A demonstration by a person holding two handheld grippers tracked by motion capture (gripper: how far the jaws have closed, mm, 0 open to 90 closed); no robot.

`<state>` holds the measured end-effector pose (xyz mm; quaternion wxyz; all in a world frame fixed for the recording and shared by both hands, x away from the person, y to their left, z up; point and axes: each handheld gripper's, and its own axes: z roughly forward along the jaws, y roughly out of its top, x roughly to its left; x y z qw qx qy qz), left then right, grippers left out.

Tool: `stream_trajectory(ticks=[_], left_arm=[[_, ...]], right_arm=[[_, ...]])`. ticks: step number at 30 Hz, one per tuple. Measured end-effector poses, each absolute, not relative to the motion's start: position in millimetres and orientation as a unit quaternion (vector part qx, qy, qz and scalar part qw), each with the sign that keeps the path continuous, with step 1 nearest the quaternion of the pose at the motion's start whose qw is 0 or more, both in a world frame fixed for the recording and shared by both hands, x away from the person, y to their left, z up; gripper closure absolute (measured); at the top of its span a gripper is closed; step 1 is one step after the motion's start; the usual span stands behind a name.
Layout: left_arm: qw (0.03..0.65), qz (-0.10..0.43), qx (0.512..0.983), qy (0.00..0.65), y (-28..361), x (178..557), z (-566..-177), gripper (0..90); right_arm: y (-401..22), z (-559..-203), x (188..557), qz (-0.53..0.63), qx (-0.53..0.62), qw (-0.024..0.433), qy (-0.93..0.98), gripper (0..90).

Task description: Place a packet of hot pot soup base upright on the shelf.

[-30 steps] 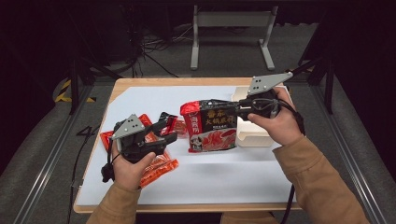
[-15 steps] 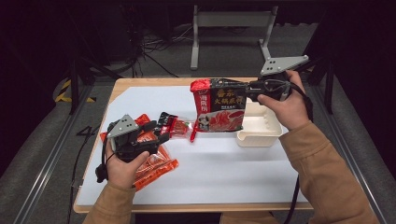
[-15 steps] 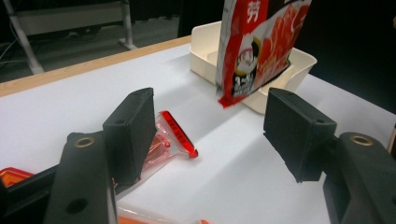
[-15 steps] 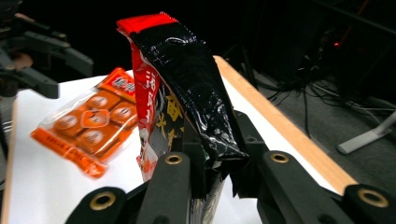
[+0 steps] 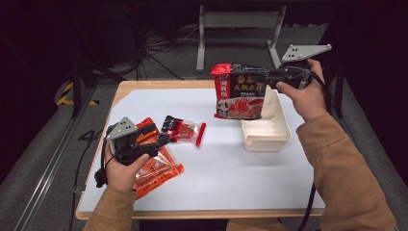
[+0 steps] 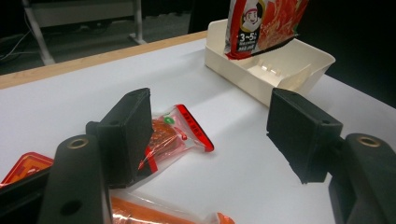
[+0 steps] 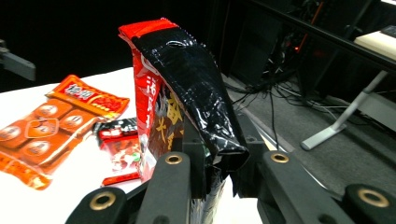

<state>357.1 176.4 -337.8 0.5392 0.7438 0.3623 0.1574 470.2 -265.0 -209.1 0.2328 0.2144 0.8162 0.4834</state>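
Since the earlier frames, my right gripper (image 5: 269, 79) has carried the red-and-black bag (image 5: 240, 91) from mid-table toward the far right, so that it now hangs over the white tray (image 5: 279, 139). I see the jaws pinched tight on the bag's crumpled black edge, the glossy foil bunched between them in the right gripper view. The bag is a flat, shiny printed pouch, red along one side and black at the top, with its lower edge just above the tray's near end; whether it touches the rim I cannot tell.

My left gripper (image 6: 210, 135) has hardly moved; its jaws have just been opening and now stand spread wide. Between them, close against one jaw, lies the small clear sachet (image 6: 175, 133), a crinkled transparent packet with a red sealed edge and red contents, resting on the white sheet (image 5: 216, 163) that covers the wooden table (image 5: 159, 85). No pad presses on it.

Under my left hand (image 5: 122, 171) lies the orange packet (image 5: 156, 168), flat, glossy, printed with round shapes.

The tray is a rectangular, matte, cream plastic box with low walls and small ribs inside; I see nothing lying on its floor, only the bag hanging above it.
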Motion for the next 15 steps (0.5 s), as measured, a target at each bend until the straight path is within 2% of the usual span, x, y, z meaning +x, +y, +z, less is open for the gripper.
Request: stream_trajectory(ticks=[15], left_arm=[[0.533,0.15,0.744,0.374,180,360,-342,32.4]], right_arm=[[-291,-211,496,0.47,0.233,0.279,0.804,78.6]])
